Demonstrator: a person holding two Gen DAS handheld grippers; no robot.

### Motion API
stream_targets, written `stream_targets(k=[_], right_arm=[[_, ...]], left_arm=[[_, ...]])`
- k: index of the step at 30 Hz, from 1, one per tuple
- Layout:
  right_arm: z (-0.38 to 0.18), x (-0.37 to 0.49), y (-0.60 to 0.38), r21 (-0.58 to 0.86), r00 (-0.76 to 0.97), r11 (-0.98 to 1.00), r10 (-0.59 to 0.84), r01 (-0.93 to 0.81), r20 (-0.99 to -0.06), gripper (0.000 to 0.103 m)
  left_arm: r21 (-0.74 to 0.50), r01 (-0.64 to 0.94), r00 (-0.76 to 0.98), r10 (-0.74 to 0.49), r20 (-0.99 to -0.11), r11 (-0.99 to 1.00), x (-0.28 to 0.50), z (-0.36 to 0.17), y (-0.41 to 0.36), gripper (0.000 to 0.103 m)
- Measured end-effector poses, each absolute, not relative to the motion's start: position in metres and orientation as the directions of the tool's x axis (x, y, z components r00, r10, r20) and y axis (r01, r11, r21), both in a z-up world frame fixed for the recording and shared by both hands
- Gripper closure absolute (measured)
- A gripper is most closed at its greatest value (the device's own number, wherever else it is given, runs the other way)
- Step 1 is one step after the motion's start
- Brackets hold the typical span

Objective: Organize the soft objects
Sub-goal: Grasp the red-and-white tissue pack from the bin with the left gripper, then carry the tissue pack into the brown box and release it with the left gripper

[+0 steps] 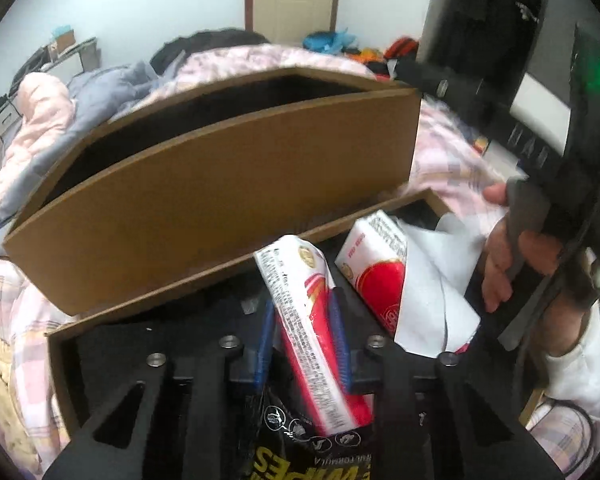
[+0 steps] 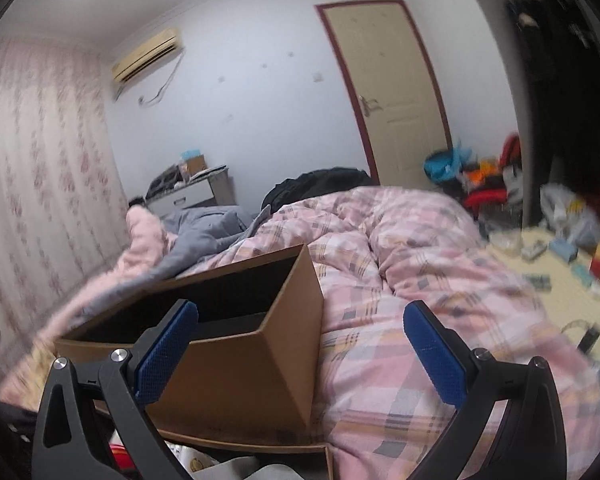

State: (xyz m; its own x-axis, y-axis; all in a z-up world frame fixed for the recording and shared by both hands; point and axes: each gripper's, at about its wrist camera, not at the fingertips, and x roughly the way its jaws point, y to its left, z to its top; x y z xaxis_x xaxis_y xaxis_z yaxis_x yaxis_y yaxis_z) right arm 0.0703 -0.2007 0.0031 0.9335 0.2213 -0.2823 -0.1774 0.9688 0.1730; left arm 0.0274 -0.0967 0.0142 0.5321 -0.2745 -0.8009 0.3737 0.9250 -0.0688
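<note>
You had two brown cardboard boxes on the pink plaid quilt [image 2: 400, 240]. The farther box [image 1: 220, 160] stood with its dark inside showing nothing that could be made out. The nearer box [image 1: 140, 308], black-lined, sat right beneath your left gripper [image 1: 303, 340] and touched the farther one along its long wall.

Inside the nearer box, a red-and-white tissue pack [image 1: 374, 264] leaned toward the far right corner, with a white cloth [image 1: 440, 280] draped over its right side. A black wipes pack [image 1: 300, 452] with yellow lettering lay at the near edge, partly under the gripper.

Your left gripper had its blue pads [image 1: 338, 332] pressed on both sides of a second red-and-white tissue packet [image 1: 300, 308], the jaws drawn close around it. That packet stood over the nearer box, its long axis running from the wipes pack below up and away, its top end leaning left toward the farther box's wall.

Your right gripper [image 2: 300, 352] stood wide open with nothing between its blue pads, aimed over the bed past the corner of the farther box. In the left wrist view, your right hand [image 1: 508, 256] gripped that tool's handle just beside the nearer box's right end.
</note>
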Motion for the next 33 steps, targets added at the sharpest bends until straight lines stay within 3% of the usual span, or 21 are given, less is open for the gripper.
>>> stream_targets(k=[9,19,24,28,33], right_arm=[[-0.001,0.064,-0.170,-0.030,0.945,0.978,0.193,-0.208,-0.265,0.001],[-0.001,0.066,-0.175,0.004,0.945,0.981,0.190,-0.196,-0.265,0.001],[-0.002,0.064,-0.171,-0.010,0.947,0.981,0.186,-0.195,-0.264,0.001],[-0.003,0.064,-0.170,-0.008,0.946,0.981,0.185,-0.194,-0.265,0.001],[-0.004,0.063,-0.169,-0.004,0.946,0.981,0.185,-0.193,-0.267,0.001]], left_arm=[[-0.162,0.290,0.698,-0.324,-0.639,0.943,0.010,0.078,-0.050,0.084],[-0.056,0.094,0.907,-0.108,-0.406,0.994,0.048,0.125,-0.015,0.084],[-0.081,0.012,0.888,-0.048,-0.457,0.997,0.087,0.116,-0.005,0.084],[-0.157,-0.017,0.841,-0.070,-0.536,0.987,0.094,0.089,0.007,0.084],[-0.181,0.002,0.836,-0.101,-0.540,0.983,0.082,0.067,0.003,0.084]])
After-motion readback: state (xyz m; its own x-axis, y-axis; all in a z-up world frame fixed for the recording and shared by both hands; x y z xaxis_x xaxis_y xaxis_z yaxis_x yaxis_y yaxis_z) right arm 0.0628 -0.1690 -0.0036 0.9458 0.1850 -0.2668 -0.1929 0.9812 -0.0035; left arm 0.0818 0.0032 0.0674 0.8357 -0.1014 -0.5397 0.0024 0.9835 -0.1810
